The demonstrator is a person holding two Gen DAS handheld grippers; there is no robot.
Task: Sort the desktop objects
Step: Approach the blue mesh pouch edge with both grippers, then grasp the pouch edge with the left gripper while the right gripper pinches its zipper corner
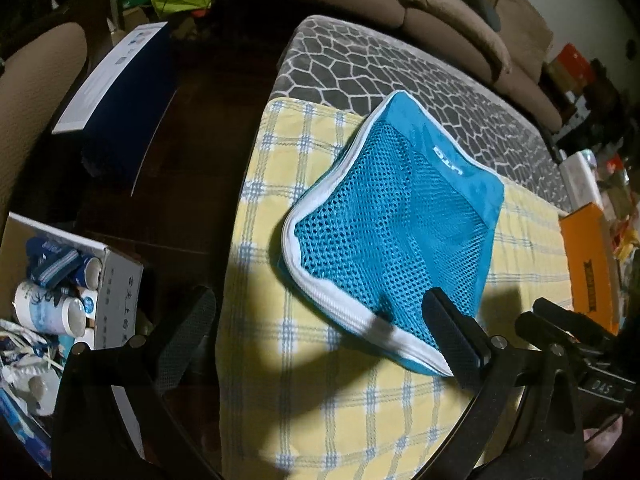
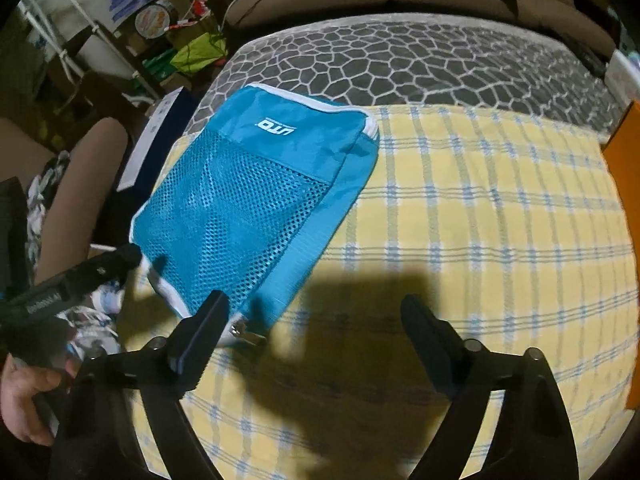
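Just ahead, blue mesh pouch [image 2: 256, 200] on checked cloth [image 2: 480, 220], left of open right gripper [image 2: 316, 320]

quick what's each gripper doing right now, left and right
Left gripper: open, one finger at the blue pouch, holding nothing.
Right gripper: open, holding nothing, near the pouch's zipper corner.

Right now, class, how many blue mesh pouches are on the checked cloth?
1. The blue mesh pouch lies on the yellow checked cloth toward its left side, its far end reaching the grey patterned cover. None other shows.
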